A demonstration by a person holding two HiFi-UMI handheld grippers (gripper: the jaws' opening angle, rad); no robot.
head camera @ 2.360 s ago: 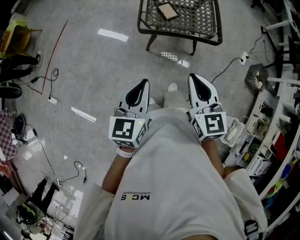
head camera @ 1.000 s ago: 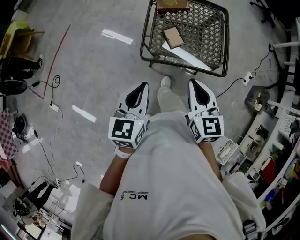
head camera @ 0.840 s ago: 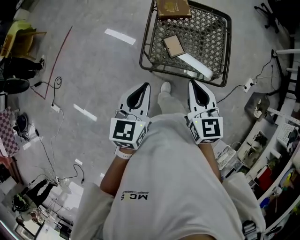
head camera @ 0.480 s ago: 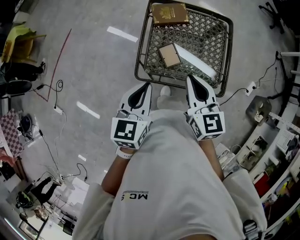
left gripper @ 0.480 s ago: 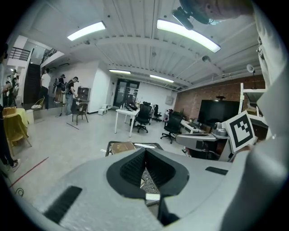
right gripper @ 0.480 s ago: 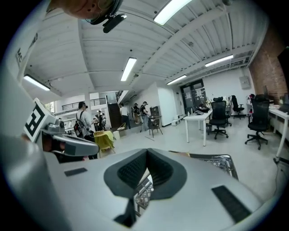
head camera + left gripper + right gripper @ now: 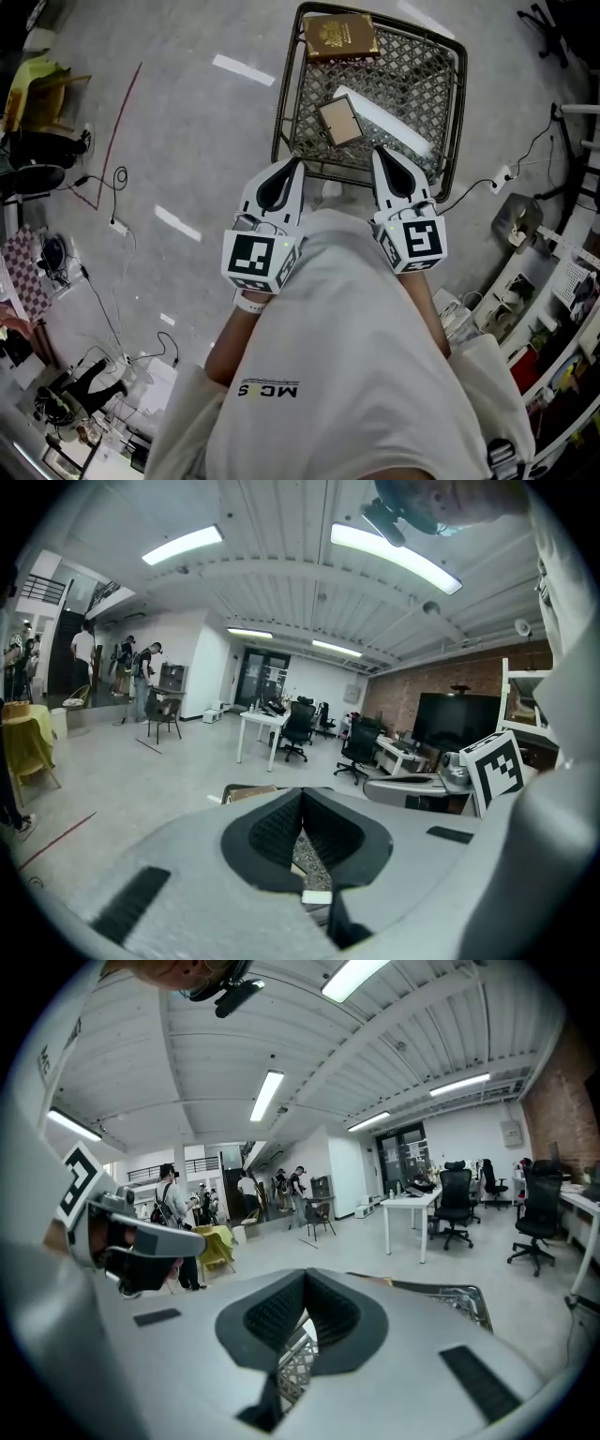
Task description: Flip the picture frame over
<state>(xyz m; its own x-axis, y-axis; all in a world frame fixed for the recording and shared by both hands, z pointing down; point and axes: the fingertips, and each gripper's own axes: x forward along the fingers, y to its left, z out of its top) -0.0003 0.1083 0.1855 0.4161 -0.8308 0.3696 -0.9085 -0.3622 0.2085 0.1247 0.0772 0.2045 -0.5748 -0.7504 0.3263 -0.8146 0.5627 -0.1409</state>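
Left gripper [image 7: 294, 163], right gripper [image 7: 378, 153]: jaws closed, empty, near mesh table [image 7: 412, 80] edge. Frame [image 7: 339, 120] flat on mesh, untouched.

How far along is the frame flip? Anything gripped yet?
Done: only positioning, both grippers sit at the near edge of the dark wire-mesh table. In hand: nothing; the left gripper and right gripper are shut and empty. Left: grasp the small tan rectangular picture frame lying flat on the mesh and turn it over.
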